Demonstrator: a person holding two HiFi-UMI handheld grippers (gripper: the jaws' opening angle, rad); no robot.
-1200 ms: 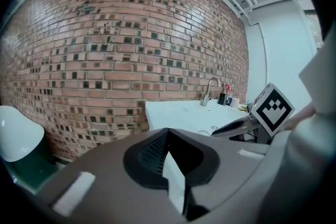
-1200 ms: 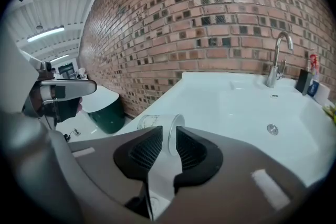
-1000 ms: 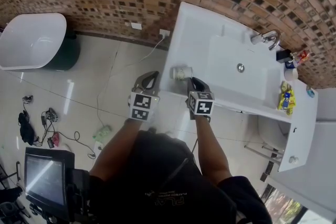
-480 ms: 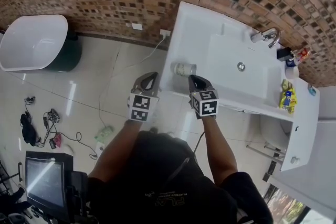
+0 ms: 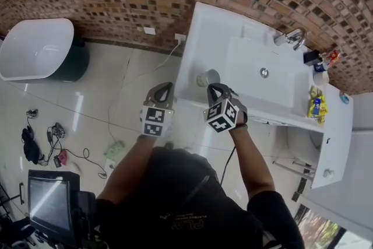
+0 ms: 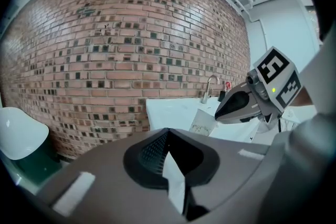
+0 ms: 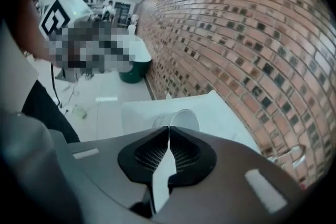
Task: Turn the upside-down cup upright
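leaning sideways, white cup [image 5: 208,77] shows its open mouth

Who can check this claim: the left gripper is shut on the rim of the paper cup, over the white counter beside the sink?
Wrong gripper. The right gripper view shows the right gripper, whose jaws have just been closing, shut on the rim of the paper cup; the left gripper holds nothing. The cup is indeed over the white counter beside the sink.
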